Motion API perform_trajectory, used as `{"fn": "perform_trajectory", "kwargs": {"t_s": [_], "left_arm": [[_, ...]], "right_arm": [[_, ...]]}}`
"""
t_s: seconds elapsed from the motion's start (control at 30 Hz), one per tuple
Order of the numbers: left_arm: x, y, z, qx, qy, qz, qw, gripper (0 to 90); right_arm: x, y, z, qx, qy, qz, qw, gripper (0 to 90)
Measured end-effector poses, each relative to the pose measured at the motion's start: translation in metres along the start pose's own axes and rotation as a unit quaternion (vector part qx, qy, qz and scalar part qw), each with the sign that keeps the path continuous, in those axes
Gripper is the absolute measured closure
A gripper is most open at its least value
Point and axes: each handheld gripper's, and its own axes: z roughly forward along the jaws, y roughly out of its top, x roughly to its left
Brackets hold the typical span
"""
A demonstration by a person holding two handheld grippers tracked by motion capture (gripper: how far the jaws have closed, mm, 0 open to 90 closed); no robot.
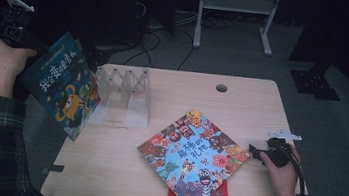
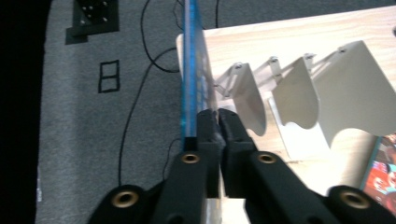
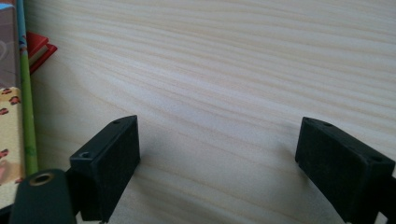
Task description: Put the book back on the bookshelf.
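Sleeves: dark green plaid with pale lines, on both forearms.
Left gripper (image 2: 219,122): black jaws, brass-ringed screw holes, grey three-cornered top plate, black cable.
Right gripper (image 3: 219,158): black, blocky ribbed pads, same plate and cable.

Blue book clamped edge-on in the left gripper

The blue book (image 2: 190,70) is pinched between the closed jaws of the left gripper (image 2: 217,128), held upright above grey floor (image 2: 84,140), just beside the white divider rack (image 2: 299,98) on the table (image 2: 280,37).
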Motion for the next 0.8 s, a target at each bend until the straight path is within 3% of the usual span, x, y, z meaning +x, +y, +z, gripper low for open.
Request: {"fn": "perform_trajectory", "kwargs": {"t_s": [0.4,0.8], "left_arm": [[-0.025,-0.009,0.007,0.000,-0.044,0.039,0.9983,89.9],[-0.053,-0.034,0.036,0.012,-0.087,0.072,0.9935,89.4]], "right_arm": [[0.000,0.000,0.000,0.000,0.000,0.000,1.0000,12.8],[0.000,0.000,0.000,0.000,0.000,0.000,1.0000,12.9]]}}
